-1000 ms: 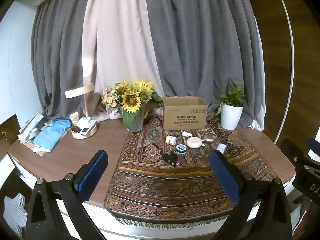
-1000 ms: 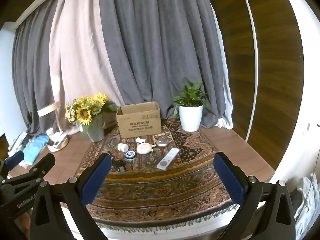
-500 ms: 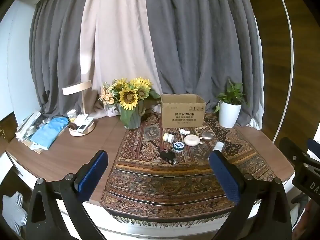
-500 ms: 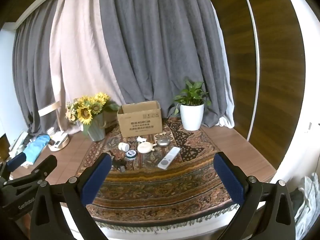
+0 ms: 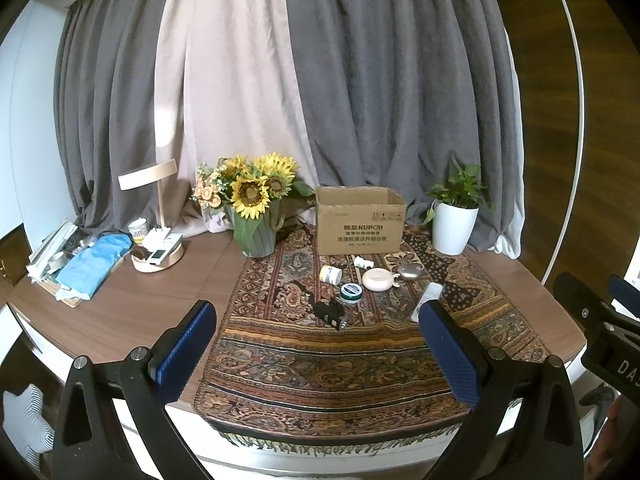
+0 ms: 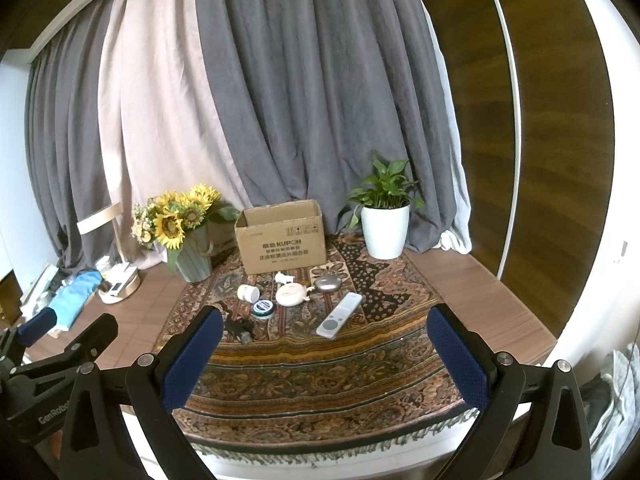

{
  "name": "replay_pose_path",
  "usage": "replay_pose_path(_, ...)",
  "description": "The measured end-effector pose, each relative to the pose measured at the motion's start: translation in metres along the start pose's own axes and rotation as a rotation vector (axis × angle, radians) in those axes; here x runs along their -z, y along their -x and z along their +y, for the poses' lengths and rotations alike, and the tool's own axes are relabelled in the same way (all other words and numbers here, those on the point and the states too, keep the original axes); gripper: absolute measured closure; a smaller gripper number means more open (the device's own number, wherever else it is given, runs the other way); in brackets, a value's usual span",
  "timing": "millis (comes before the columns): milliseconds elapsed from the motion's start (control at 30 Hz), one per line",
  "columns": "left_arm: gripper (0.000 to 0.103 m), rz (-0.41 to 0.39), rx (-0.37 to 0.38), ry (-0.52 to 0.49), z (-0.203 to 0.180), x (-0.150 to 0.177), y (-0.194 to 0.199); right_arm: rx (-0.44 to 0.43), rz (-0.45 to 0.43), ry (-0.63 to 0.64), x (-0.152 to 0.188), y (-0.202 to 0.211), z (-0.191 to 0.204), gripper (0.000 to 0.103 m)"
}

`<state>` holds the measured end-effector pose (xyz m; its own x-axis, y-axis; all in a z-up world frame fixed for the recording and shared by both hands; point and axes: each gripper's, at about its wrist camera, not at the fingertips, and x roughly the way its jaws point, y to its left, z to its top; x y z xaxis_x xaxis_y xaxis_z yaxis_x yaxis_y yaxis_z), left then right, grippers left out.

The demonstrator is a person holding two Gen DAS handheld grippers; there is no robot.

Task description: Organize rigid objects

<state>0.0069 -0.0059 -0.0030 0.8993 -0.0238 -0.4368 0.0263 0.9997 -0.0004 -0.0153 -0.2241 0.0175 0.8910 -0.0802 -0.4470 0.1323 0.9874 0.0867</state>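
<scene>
An open cardboard box stands at the back of a patterned rug. In front of it lie a white jar, a blue-lidded tin, a round white case, a grey oval object, a white remote, a small white piece and a black gadget. My left gripper and right gripper are open, empty, hovering short of the table's front edge.
A sunflower vase stands left of the box, a white potted plant right of it. A wooden lamp with tray and a blue cloth pile sit at the table's left. Curtains hang behind.
Both grippers have drifted slightly; the table scene sits a little lower and farther in the left view. Both jaws stay open. No object has moved.
</scene>
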Motion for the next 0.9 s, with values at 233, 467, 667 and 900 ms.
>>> replay_pose_path(233, 0.000, 0.001, 0.001, -0.002, -0.003, 0.000, -0.001, -0.001, 0.000, -0.003, 0.001, -0.003, 0.001, 0.000)
replay_pose_path(467, 0.000, 0.003, 0.004, -0.002, -0.004, 0.001, -0.002, -0.002, 0.002, -0.006, 0.002, -0.006, -0.001, 0.000)
replay_pose_path(667, 0.000, 0.003, 0.002, -0.001, -0.004, 0.001, -0.003, -0.002, 0.004, -0.007, 0.000, -0.007, -0.003, 0.000)
replay_pose_path(900, 0.000, 0.003, -0.002, -0.001, -0.006, 0.000, -0.005, -0.003, 0.006, -0.008, -0.001, -0.012, -0.001, 0.000)
